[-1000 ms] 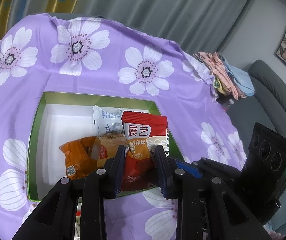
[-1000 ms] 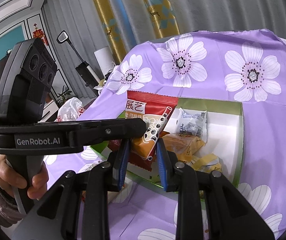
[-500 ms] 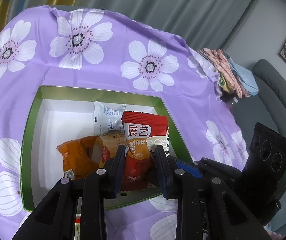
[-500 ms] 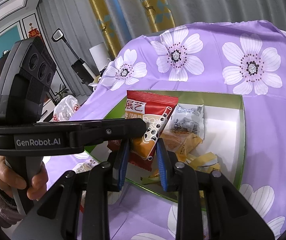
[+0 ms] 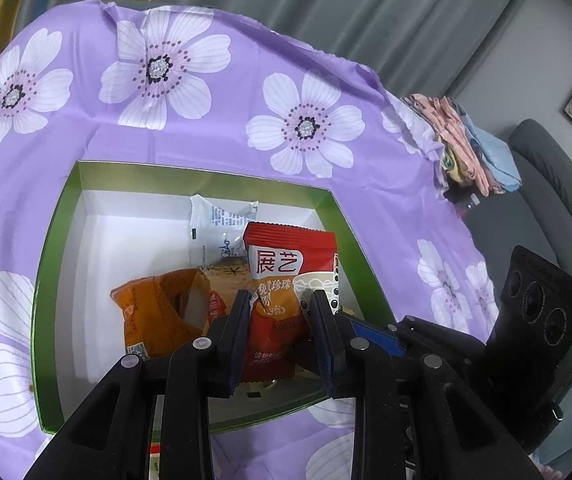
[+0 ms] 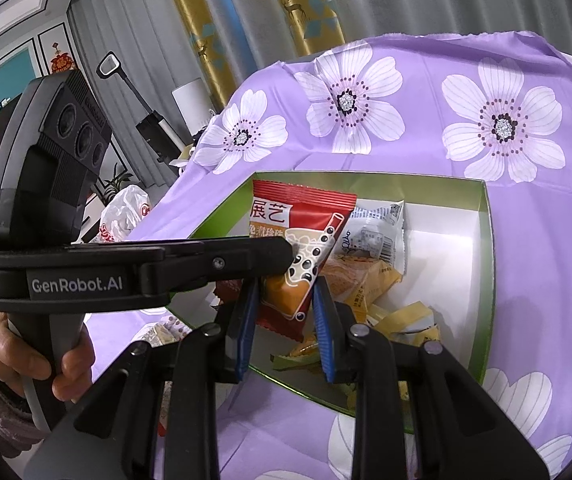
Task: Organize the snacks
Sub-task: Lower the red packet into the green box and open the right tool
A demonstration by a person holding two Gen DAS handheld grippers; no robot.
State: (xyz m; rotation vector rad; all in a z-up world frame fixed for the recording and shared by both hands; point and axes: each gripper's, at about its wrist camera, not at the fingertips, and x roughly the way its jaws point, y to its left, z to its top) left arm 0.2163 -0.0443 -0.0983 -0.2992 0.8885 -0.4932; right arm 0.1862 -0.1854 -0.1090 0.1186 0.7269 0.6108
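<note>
A red snack packet (image 5: 282, 276) with a bubble-tea picture is held upright over the green-rimmed white box (image 5: 58, 240). My left gripper (image 5: 280, 308) is shut on its lower part. My right gripper (image 6: 284, 300) is shut on the same packet (image 6: 302, 232) from the other side, crossing the left gripper's finger (image 6: 222, 260). In the box lie an orange packet (image 5: 158, 316), a white packet (image 5: 218, 228) and yellow wrapped snacks (image 6: 370, 284).
The box sits on a purple flowered cloth (image 5: 166, 128). Folded clothes (image 5: 466, 144) and a grey sofa (image 5: 558, 184) are at the right. A white plastic bag (image 6: 126, 212) lies beyond the table's left edge. A person's hand (image 6: 14, 360) grips the left handle.
Both grippers have carried the red packet forward over the box; the box now looks larger and closer. The grip on the packet has not changed.
</note>
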